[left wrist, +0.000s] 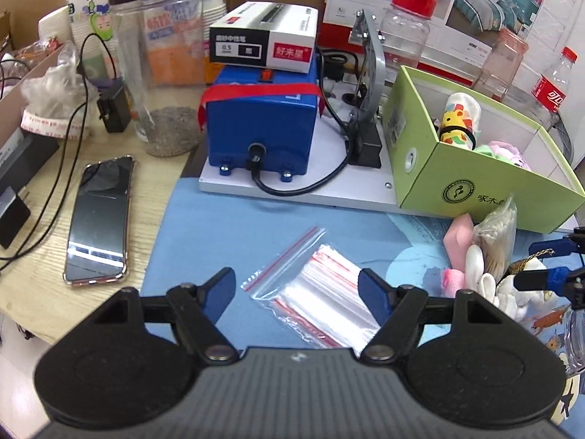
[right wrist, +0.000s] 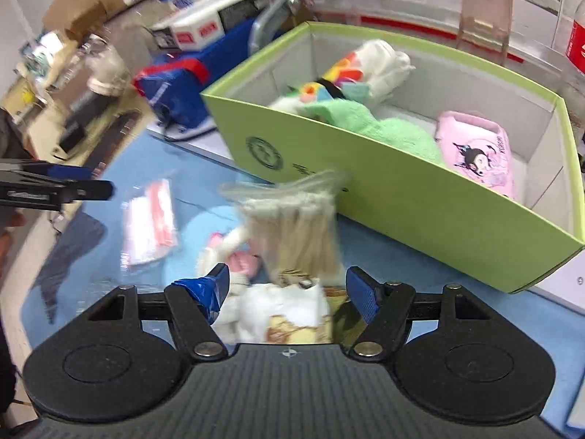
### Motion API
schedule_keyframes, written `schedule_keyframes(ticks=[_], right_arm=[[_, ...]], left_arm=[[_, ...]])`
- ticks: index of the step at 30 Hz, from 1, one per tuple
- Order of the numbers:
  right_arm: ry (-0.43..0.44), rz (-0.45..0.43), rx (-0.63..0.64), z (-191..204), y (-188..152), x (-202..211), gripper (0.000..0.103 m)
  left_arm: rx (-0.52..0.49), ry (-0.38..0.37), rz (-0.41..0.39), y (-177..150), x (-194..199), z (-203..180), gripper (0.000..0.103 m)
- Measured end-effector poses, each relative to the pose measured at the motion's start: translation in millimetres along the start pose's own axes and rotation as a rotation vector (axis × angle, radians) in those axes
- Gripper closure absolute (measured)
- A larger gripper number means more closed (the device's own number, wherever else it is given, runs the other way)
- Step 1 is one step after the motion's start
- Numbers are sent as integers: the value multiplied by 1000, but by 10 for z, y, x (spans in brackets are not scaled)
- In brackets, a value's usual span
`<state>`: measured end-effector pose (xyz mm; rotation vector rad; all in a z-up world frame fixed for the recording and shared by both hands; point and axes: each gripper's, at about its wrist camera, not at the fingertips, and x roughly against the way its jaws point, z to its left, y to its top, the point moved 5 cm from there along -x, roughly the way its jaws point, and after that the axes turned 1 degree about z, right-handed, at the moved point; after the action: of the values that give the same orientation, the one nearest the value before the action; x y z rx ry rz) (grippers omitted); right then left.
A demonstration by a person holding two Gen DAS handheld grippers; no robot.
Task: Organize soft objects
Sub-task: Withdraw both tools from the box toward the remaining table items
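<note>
A green cardboard box (right wrist: 402,197) (left wrist: 471,183) holds a patterned roll (left wrist: 459,120), a green cloth (right wrist: 384,130) and a pink pouch (right wrist: 479,153). In front of it lie a bag of cotton swabs (right wrist: 292,230) (left wrist: 493,234), a pink and white plush toy (right wrist: 237,259) and a white cloth item (right wrist: 281,311). My right gripper (right wrist: 287,285) is open, its fingers either side of the white cloth item. My left gripper (left wrist: 296,289) is open over a pack of clear zip bags (left wrist: 314,289) on the blue mat (left wrist: 204,226). The right gripper's fingertips (left wrist: 541,263) show at the left wrist view's right edge.
A blue machine (left wrist: 259,124) on a white base stands behind the mat with a white carton (left wrist: 263,36) on top. A phone (left wrist: 98,219), a tall jar (left wrist: 161,73) and cables lie to the left. Bottles (left wrist: 552,87) stand behind the box.
</note>
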<state>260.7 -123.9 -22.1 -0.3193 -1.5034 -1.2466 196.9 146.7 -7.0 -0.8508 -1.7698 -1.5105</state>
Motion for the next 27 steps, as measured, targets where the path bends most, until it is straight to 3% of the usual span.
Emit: schedule_keyframes(ticks=[5,9,16,18,22,24,27], right_arm=[[-84,16,-54,-272,-89,-34,46],[-280,73,0,-563,-288,4,46],[-425,41,-84,-1054,-674,300,45],[-402,-37,-143,-1077,-707,443,45],[-248,-201,-246,-962,-603,563,45],[-238,-214,-247,-907,-503,437,45],[-297,-160,-267,-1005,-444,144,45]], left_arm=[[14,4,16,-12,-103,97,28],[28,6,35,-37,-187,141,28],[17,-2,45,-59,-245,71,28],[11,1,46,-58,-245,41,28],[8,-6,44,-47,-235,-37,28],[1,-7,44,-47,-219,-79,28],[-17,-2,38,-69,-169,-119,28]])
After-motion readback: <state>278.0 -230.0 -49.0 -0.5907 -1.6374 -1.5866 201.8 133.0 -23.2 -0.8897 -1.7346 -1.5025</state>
